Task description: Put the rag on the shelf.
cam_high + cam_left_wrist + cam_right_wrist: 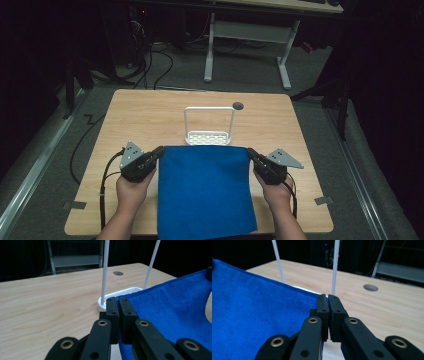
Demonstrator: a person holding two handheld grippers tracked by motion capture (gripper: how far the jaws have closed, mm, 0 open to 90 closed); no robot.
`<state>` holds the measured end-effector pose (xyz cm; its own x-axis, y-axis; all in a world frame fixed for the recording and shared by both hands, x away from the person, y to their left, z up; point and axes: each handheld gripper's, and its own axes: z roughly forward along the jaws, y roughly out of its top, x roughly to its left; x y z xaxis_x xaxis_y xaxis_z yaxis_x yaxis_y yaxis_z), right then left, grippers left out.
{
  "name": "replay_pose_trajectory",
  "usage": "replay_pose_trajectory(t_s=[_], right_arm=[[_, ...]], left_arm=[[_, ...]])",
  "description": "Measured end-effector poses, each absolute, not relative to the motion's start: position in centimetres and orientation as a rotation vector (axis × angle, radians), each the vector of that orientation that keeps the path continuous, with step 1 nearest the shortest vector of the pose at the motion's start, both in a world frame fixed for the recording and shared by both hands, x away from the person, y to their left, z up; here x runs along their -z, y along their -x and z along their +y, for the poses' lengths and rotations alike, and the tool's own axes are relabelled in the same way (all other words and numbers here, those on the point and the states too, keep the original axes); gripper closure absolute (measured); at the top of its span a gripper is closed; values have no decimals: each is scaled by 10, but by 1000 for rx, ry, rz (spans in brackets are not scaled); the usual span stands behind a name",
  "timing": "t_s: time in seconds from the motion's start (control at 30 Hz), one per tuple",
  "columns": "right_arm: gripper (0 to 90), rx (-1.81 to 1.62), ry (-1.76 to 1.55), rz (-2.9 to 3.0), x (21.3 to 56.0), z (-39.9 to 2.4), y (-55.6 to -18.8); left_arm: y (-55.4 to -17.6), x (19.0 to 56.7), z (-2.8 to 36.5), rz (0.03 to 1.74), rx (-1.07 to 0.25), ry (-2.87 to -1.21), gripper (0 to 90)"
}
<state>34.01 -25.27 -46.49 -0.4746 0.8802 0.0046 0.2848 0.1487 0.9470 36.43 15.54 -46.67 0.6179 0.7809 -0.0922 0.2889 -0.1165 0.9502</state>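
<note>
- my two forearms come in from the near edge of the table [150,107], and each hand holds one gripper.
- my left gripper [159,151] has its jaws pressed together on the far left corner of the blue cloth [205,192]; in the left gripper view the cloth edge is pinched between the pads.
- my right gripper [250,152] is closed in the same way on the far right corner of the cloth.
- the cloth is stretched flat between the two grippers, and its near end hangs over the near edge of the table.
- just behind the far edge of the cloth stands a white rack [208,135] with a slotted base and a thin tall frame, upright.
- farther back, near the far edge of the table, there is a round dark hole [238,105] in the wood.
- behind the table, on the floor, i see the white legs of another desk [282,62] and some dark cables [150,65].
</note>
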Motion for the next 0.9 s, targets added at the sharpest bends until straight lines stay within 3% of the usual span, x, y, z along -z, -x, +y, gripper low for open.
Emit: replay_pose_trajectory(t_s=[0.27, 0.9], right_arm=[[886, -1381, -1068, 1797, 446, -252, -329], [887, -1487, -937, 1682, 403, -248, -302]], left_arm=[[-358, 455, 158, 866, -518, -1635, 877], [-323, 406, 150, 696, -646, -1535, 877]])
